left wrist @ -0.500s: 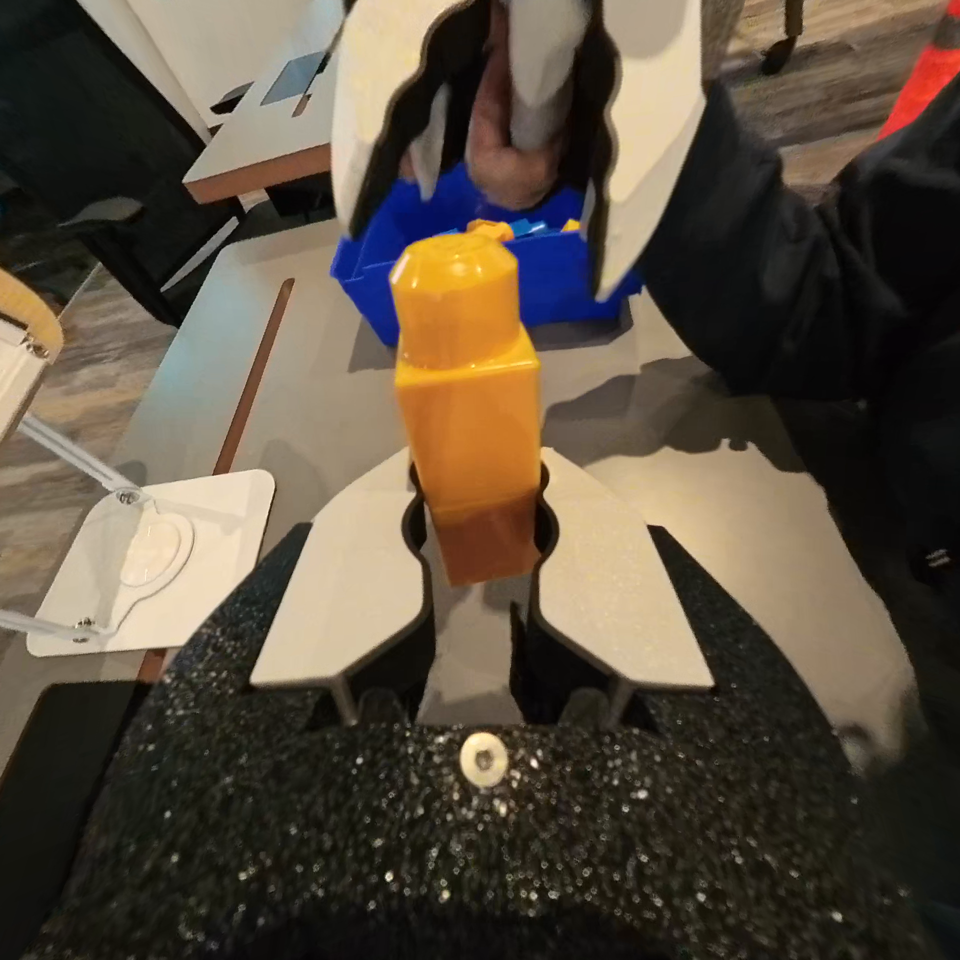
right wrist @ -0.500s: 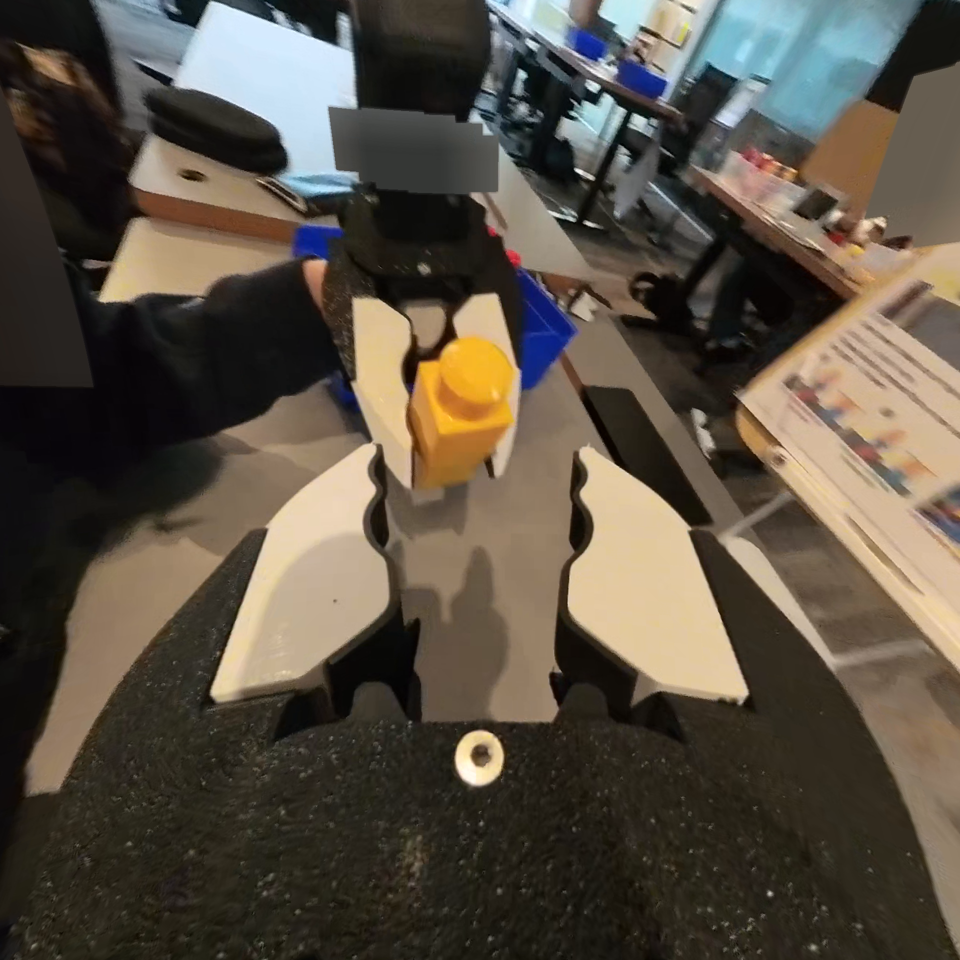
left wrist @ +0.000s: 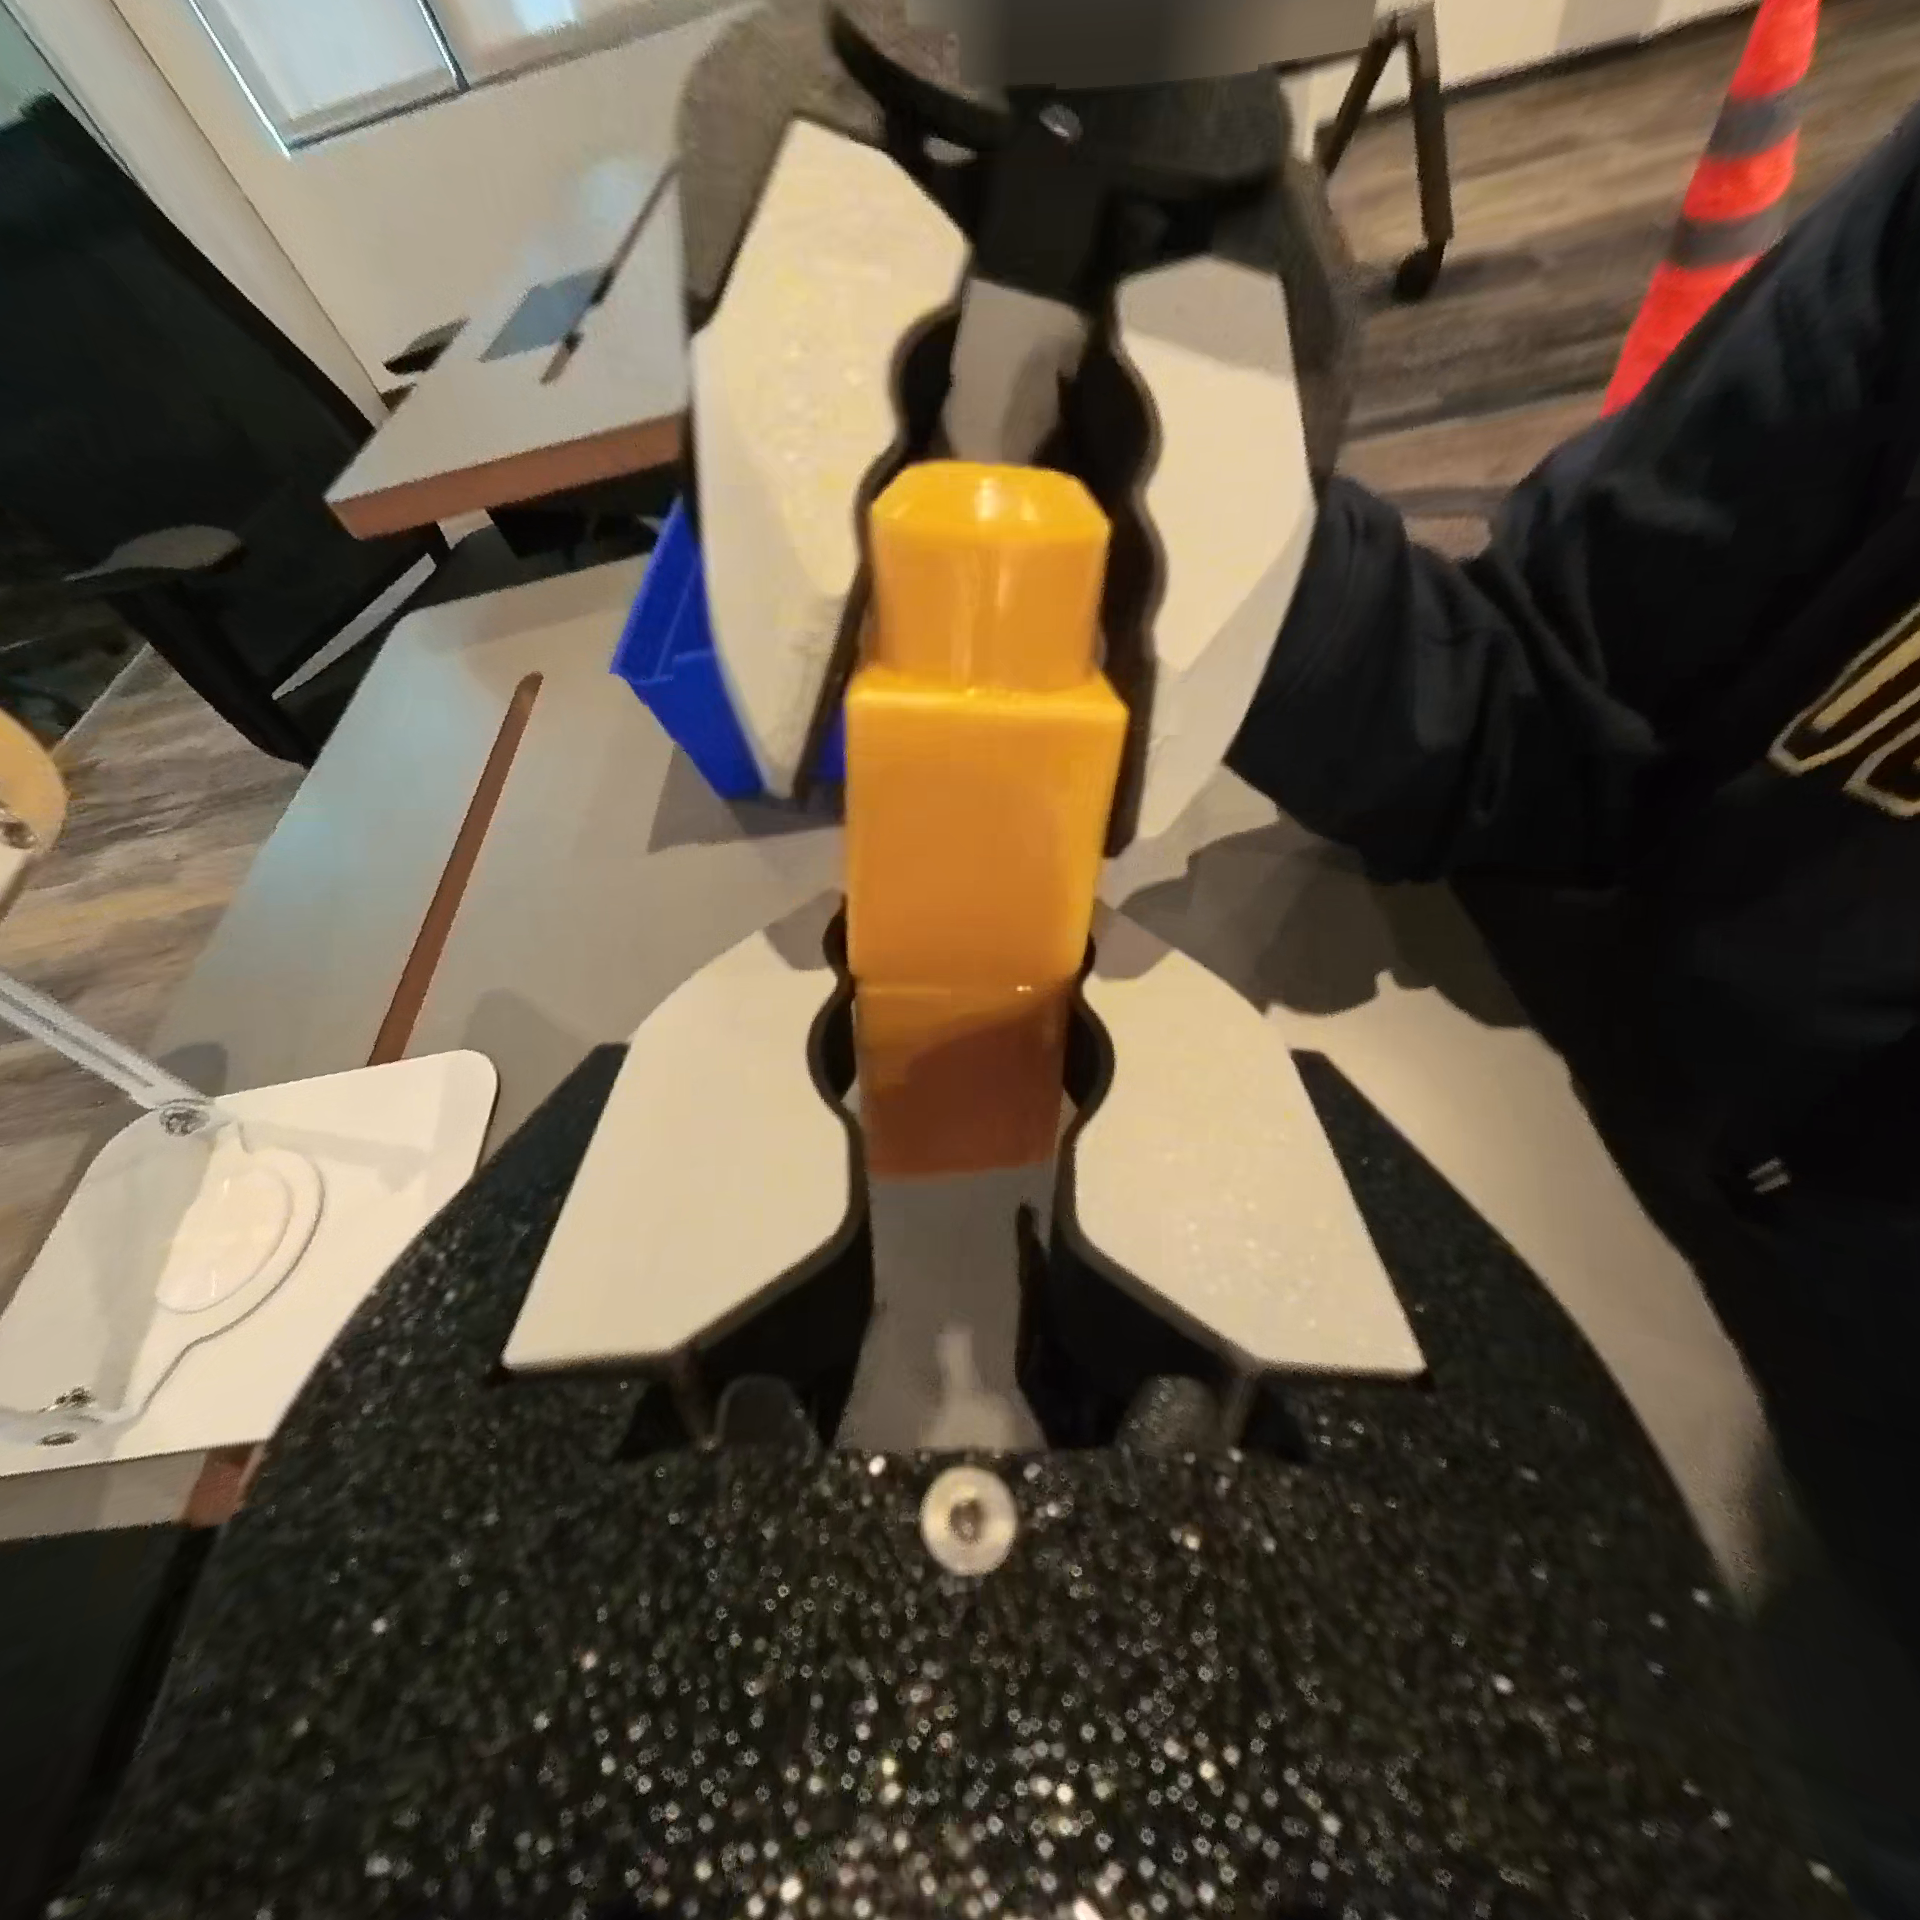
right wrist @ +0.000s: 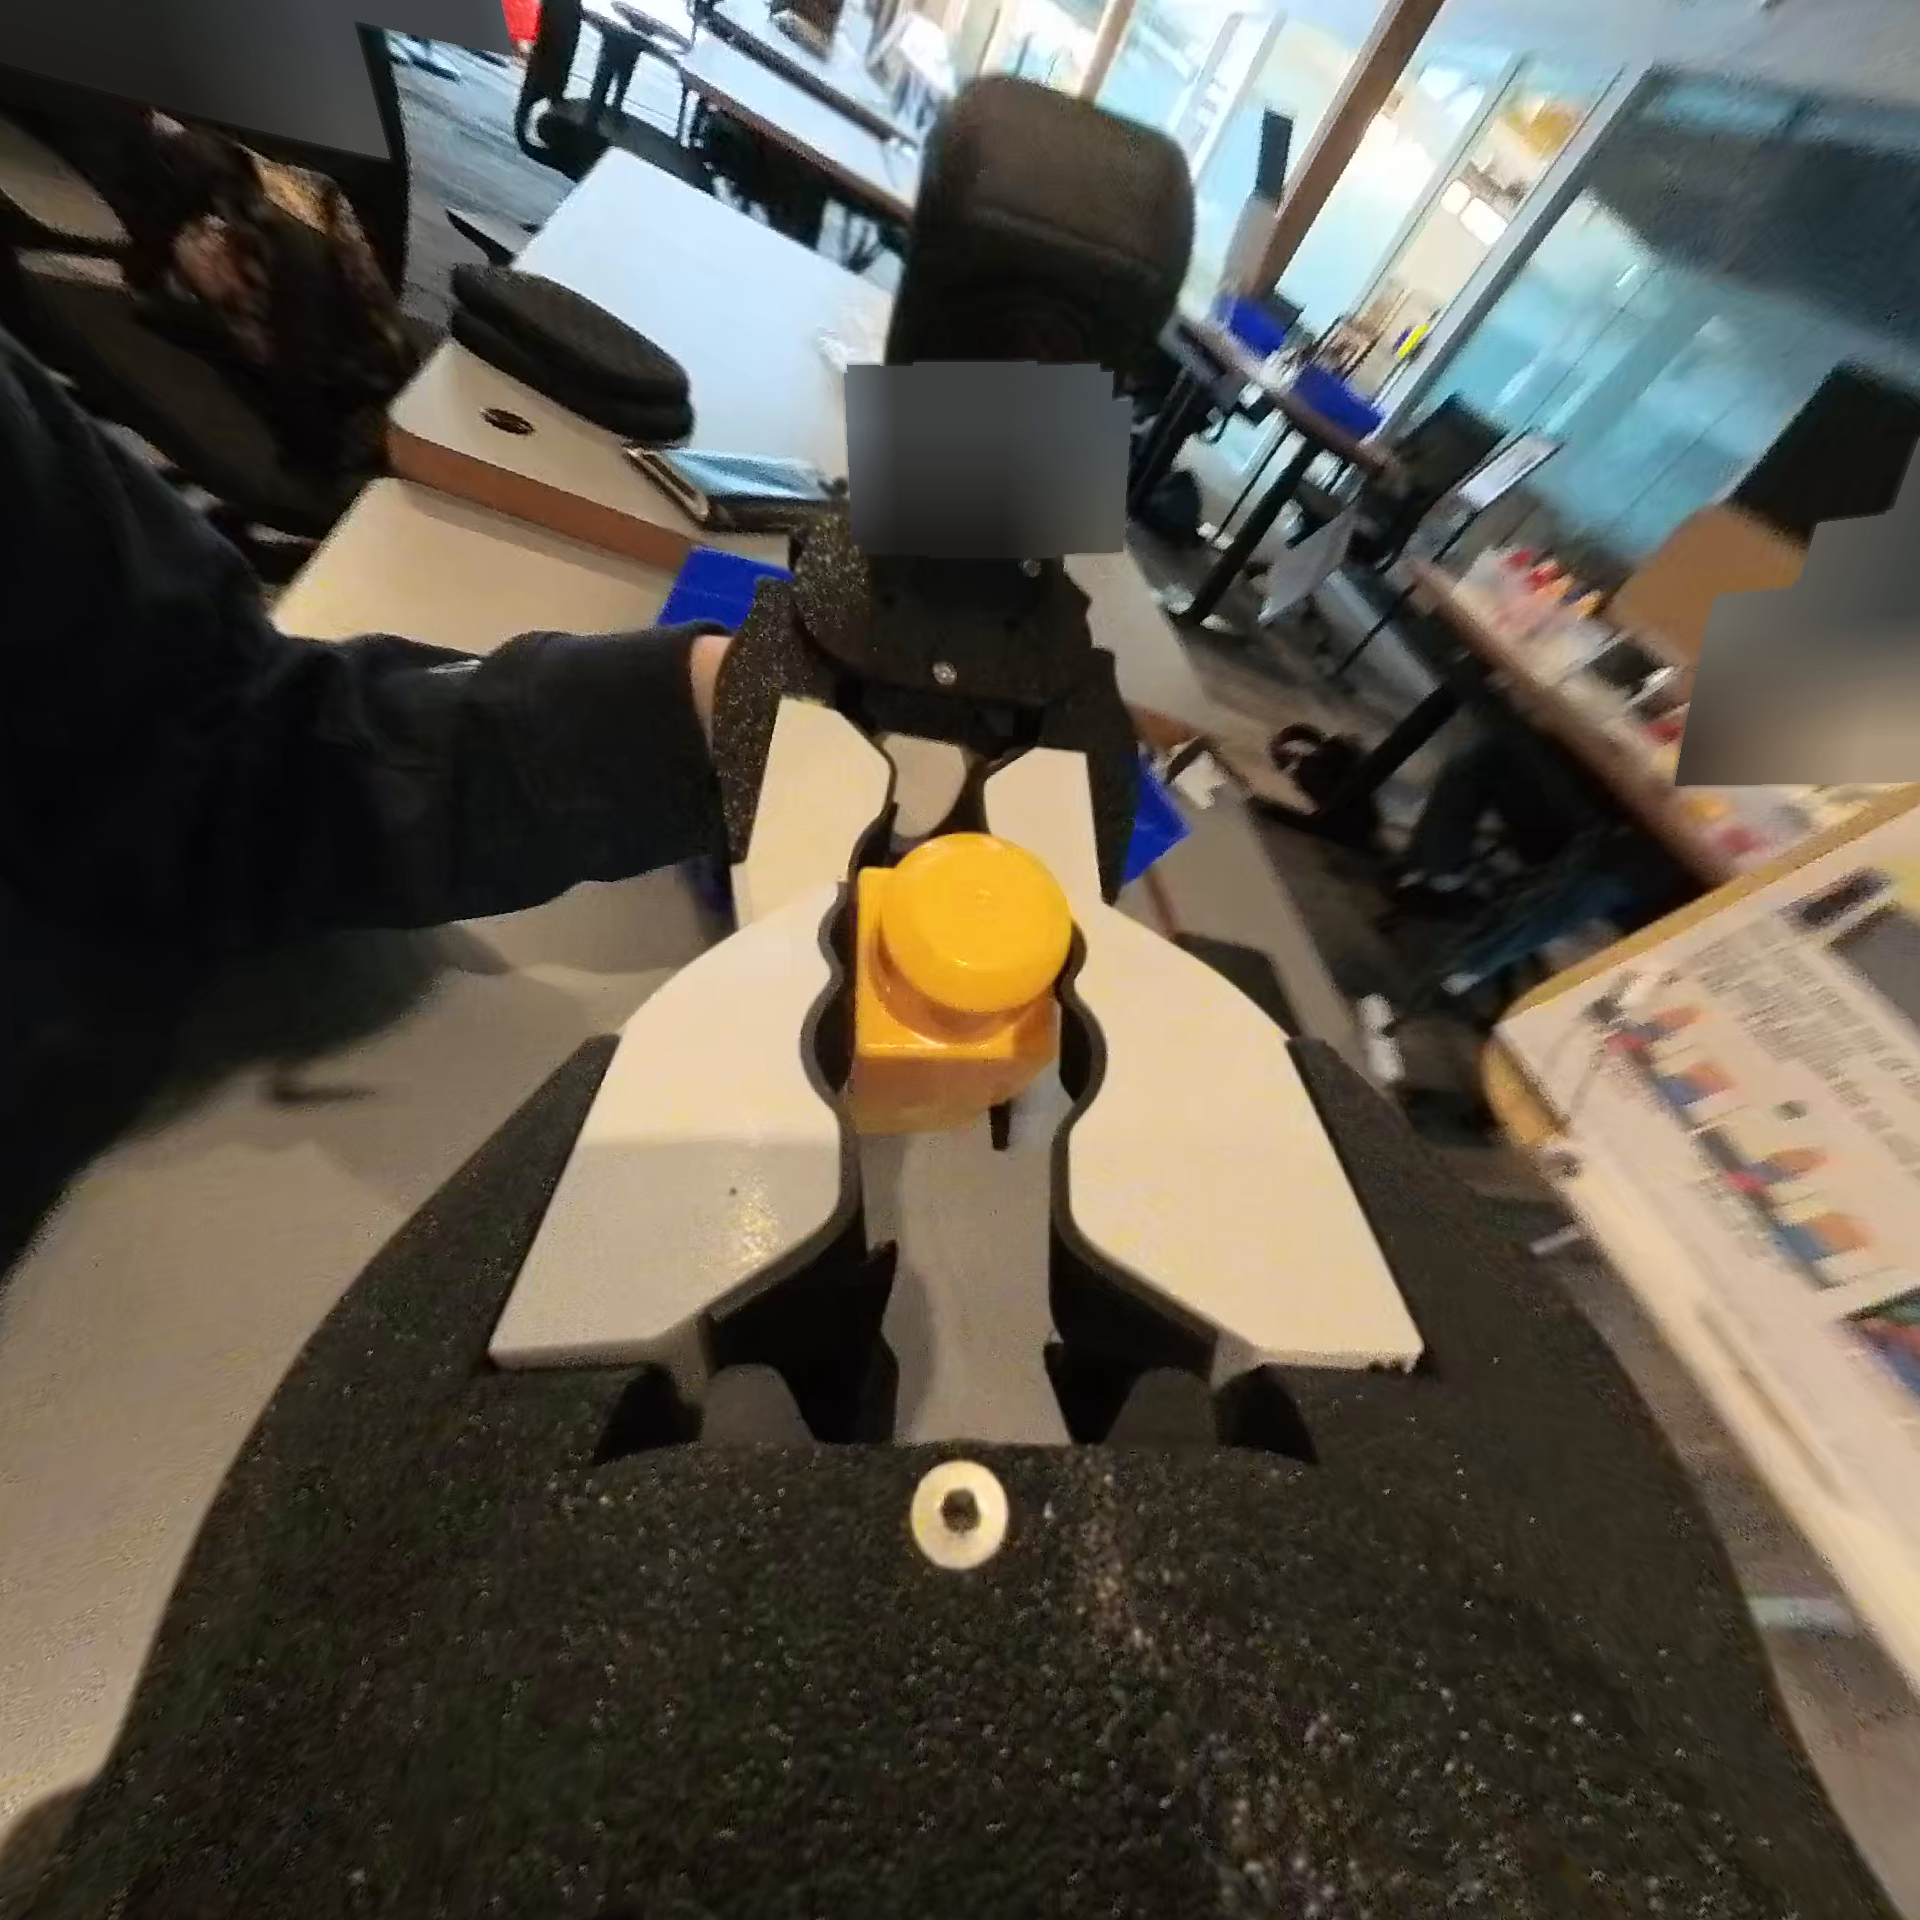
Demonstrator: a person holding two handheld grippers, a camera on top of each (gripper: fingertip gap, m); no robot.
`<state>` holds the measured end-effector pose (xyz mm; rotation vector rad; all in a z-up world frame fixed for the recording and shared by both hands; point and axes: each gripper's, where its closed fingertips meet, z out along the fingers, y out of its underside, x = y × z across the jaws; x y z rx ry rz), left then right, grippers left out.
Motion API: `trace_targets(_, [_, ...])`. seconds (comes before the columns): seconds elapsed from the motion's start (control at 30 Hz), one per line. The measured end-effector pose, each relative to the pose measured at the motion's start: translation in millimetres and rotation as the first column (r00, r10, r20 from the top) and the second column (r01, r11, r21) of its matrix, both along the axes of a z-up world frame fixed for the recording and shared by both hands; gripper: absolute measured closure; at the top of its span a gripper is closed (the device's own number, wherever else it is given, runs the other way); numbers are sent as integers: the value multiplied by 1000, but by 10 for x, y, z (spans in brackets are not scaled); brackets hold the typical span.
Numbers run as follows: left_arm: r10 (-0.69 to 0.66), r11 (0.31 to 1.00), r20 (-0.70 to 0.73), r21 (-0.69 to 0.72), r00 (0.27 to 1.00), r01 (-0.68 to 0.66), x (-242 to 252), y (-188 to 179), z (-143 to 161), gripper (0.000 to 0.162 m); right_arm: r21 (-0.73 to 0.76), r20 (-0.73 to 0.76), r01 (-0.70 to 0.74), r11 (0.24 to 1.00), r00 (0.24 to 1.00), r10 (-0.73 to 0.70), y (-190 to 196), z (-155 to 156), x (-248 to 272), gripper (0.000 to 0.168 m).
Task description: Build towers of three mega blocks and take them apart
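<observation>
The lower yellow block (left wrist: 961, 1081) is clenched between the fingers of the left gripper (left wrist: 961, 1039), held up off the grey table (left wrist: 343, 831), with the upper yellow block (left wrist: 982, 769) seated on it, stud pointing away. Just beyond that upper block, the right gripper (left wrist: 997, 582) is closed around it from the far end; in the right wrist view the block (right wrist: 951, 997) is seen pinched between its fingertips. The step in hand is judged to be the separation of the pair (whether a third block is present cannot be told). A straight pull along the stack axis is advised, with both grips kept firm. Behind the stack a blue bin (left wrist: 686, 665) is partly hidden.
</observation>
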<state>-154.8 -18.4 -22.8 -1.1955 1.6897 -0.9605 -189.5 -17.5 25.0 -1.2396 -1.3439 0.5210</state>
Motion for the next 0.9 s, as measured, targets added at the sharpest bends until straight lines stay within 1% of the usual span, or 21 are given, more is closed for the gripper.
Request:
trace_targets(0.07, [3,999,31,-33,1000,-2,-10,3,61,125,102,10,18,995,1000,-19,-16,47,-5,132])
trace_targets(0.2, [10,999,51,-43,999,-7,-32,9,105,125,268,35,24,963,999,-35,-54,96,-39,132])
trace_targets(0.3, [23,999,58,-32,998,-21,-44,19,129,125,353,48,26,935,998,-46,-77,122,-54,132])
trace_targets(0.37, [44,998,54,-57,998,-41,-51,45,138,126,458,58,28,889,996,-61,-97,150,-60,133])
trace_targets(0.43, [65,993,37,-103,997,-61,-69,98,112,126,548,58,64,834,992,-115,-93,203,-40,133])
trace_targets(0.5, [72,991,30,-119,997,-68,-93,144,79,126,560,55,108,822,985,-167,-70,242,20,133])
trace_targets(0.57, [80,990,27,-117,996,-76,-106,165,72,126,543,30,135,829,983,-179,-67,287,113,133])
trace_targets(0.67, [83,992,26,-93,996,-80,-111,165,71,126,485,-36,195,852,978,-204,-36,377,331,133])
trace_targets(0.73, [86,993,24,-83,996,-83,-110,170,65,126,446,-63,272,853,960,-273,36,412,546,133])
trace_targets(0.8, [87,993,21,-78,996,-85,-111,175,58,126,401,-45,416,816,899,-435,190,378,908,133])
trace_targets(0.87, [91,994,20,-71,996,-89,-114,183,53,126,339,20,584,738,780,-626,339,240,1412,133])
trace_targets(0.9, [91,994,20,-67,996,-90,-116,186,53,126,290,77,666,688,700,-710,386,117,1697,133])
